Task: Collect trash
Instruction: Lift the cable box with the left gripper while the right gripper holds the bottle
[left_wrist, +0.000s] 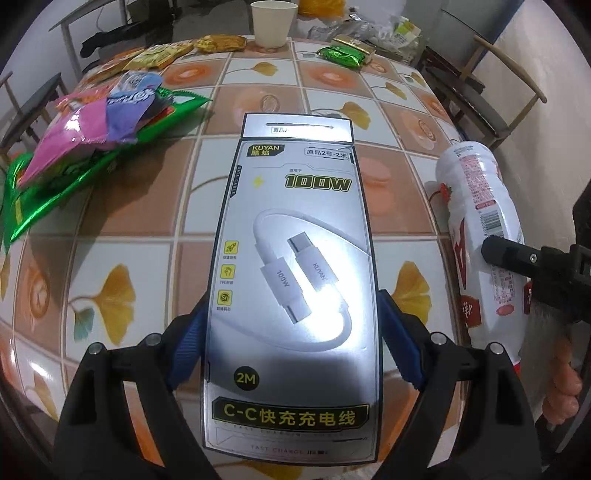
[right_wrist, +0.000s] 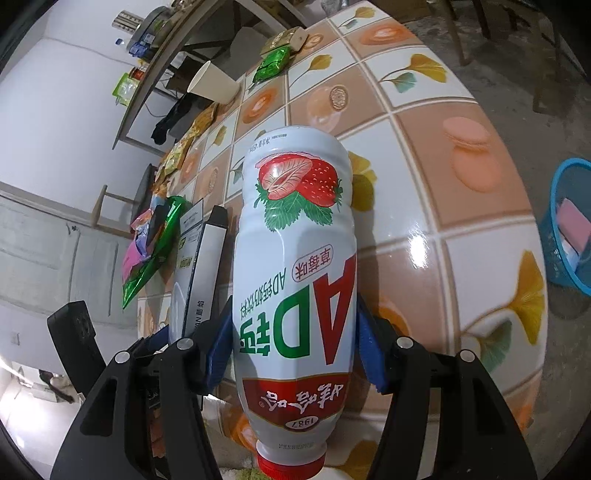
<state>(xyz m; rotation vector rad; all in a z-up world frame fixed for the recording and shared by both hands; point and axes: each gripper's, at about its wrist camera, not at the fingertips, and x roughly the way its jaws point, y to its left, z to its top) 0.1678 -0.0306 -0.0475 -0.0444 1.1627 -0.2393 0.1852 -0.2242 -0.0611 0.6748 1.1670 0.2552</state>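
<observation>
left gripper (left_wrist: 291, 343) fingers clamp the cable box (left_wrist: 291, 280) | right gripper (right_wrist: 291, 350) fingers clamp the bottle (right_wrist: 295, 266), right of box | both off counter (left_wrist: 129, 229), likely bound for blue basket (right_wrist: 570, 229)

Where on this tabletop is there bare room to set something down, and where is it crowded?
Bare tiles lie between the wrapper pile, the paper cup and the cable box, and beyond the strawberry milk bottle toward the blue basket. The far edge, around the green packet, is crowded.
</observation>
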